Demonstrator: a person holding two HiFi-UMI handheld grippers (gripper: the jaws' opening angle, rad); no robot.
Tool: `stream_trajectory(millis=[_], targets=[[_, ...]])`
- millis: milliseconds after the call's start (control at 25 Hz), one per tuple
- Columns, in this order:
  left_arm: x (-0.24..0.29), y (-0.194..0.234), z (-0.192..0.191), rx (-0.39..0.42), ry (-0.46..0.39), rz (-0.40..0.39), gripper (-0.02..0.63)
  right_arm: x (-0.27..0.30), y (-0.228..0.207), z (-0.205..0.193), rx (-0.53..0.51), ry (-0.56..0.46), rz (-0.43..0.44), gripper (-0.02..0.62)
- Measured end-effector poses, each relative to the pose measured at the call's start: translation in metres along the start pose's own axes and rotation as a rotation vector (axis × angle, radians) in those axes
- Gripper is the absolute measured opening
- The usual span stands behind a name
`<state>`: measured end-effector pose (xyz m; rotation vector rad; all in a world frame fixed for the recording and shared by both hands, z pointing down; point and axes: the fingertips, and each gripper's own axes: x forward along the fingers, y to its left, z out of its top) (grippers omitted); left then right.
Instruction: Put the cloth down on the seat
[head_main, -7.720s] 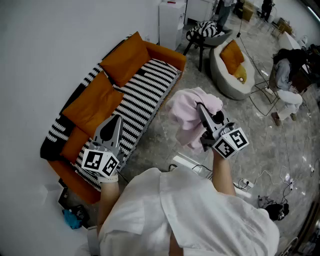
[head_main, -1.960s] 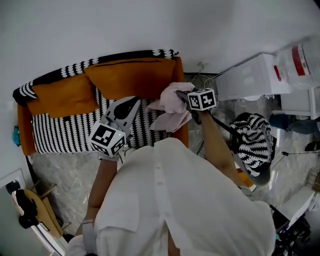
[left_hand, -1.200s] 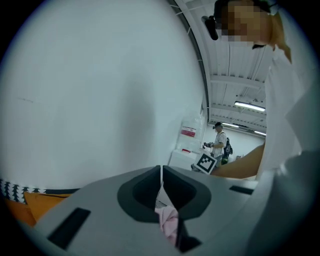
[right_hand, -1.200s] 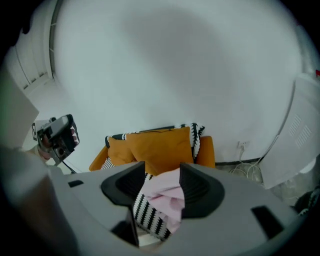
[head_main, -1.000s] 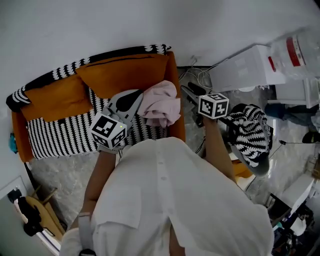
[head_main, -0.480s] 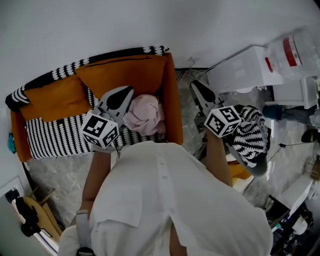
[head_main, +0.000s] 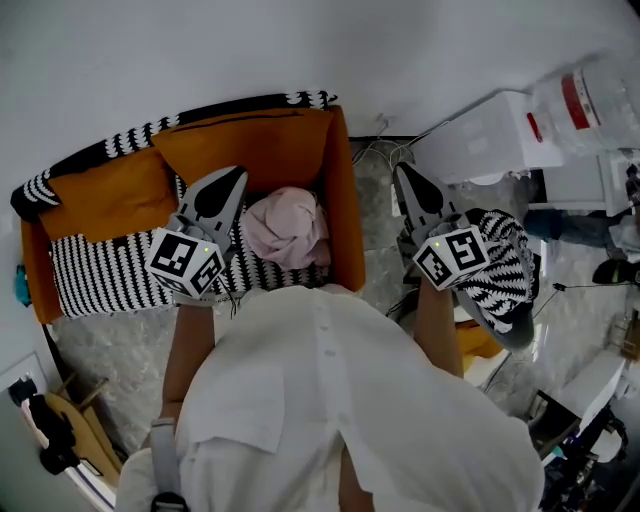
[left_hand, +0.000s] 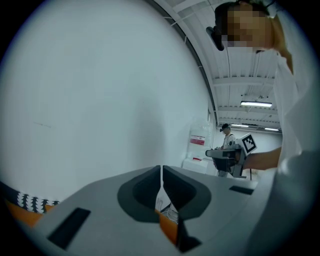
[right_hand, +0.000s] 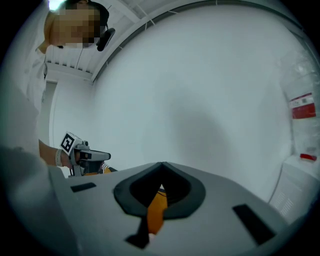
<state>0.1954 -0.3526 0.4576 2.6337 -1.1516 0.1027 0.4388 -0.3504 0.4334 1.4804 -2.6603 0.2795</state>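
The pink cloth (head_main: 288, 228) lies crumpled on the black-and-white striped seat (head_main: 105, 272) of the orange sofa, at its right end beside the armrest (head_main: 345, 215). My left gripper (head_main: 232, 176) hovers just left of the cloth, shut and empty; in its own view its jaws (left_hand: 161, 172) meet in a thin slit against the white wall. To the right of the armrest, over the floor, my right gripper (head_main: 402, 170) is clear of the cloth. Its jaws (right_hand: 162, 167) are shut with nothing between them.
Two orange back cushions (head_main: 250, 148) (head_main: 100, 195) lean along the sofa back by the white wall. A white cabinet (head_main: 495, 140), floor cables (head_main: 385, 140) and a striped chair (head_main: 505, 275) stand to the right. A distant person (left_hand: 227, 139) is in the room.
The right gripper let the pink cloth go onto the seat, drew away rightward past the armrest and shut its jaws. The left gripper drifted slightly left.
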Motion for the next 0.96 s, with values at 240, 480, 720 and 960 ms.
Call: stream_trajectory(millis=[240, 480, 720, 960], targets=[[-0.008, -0.001, -0.004, -0.011, 0.000, 0.008, 0.026, -0.004, 0.006, -0.004, -0.015, 0.015, 0.006, 0.009], [-0.010, -0.004, -0.009, -0.022, 0.004, 0.005, 0.026, -0.002, 0.010, -0.011, -0.018, 0.033, 0.020, 0.009], [-0.011, -0.007, -0.013, -0.028, 0.009, -0.001, 0.026, -0.002, 0.015, -0.014, -0.019, 0.046, 0.030, 0.009], [-0.016, -0.008, -0.018, -0.035, 0.020, 0.001, 0.026, 0.002, 0.022, -0.017, -0.015, 0.049, 0.049, 0.009]])
